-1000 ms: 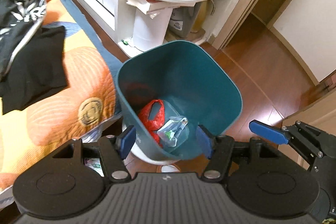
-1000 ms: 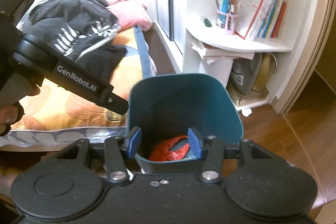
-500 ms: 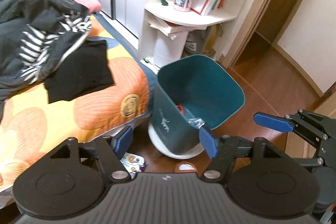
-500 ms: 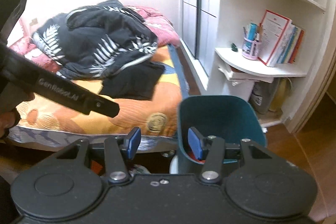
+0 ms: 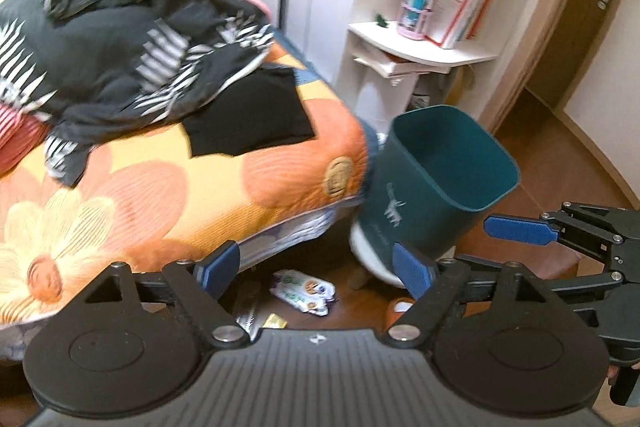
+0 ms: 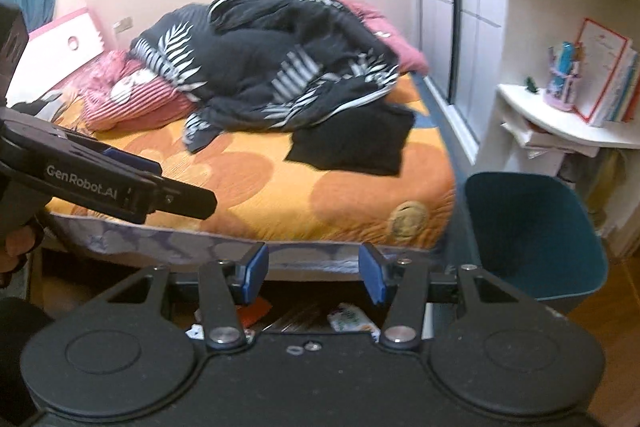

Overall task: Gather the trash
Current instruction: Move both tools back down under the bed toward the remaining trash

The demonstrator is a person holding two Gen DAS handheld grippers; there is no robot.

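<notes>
Left claw [image 5: 316, 269], jaws opening and empty, hangs directly above the wet-wipe packet [image 5: 303, 290] on the floor beside the bin [image 5: 432, 183]; right claw [image 6: 314, 277] stands apart, empty.

Both views have drawn back from the bin [image 5: 436, 179]; floor wrappers [image 5: 302, 291] now show.

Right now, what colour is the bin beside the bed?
Dark teal, with a white base. The bin shows best in the left wrist view.
</notes>
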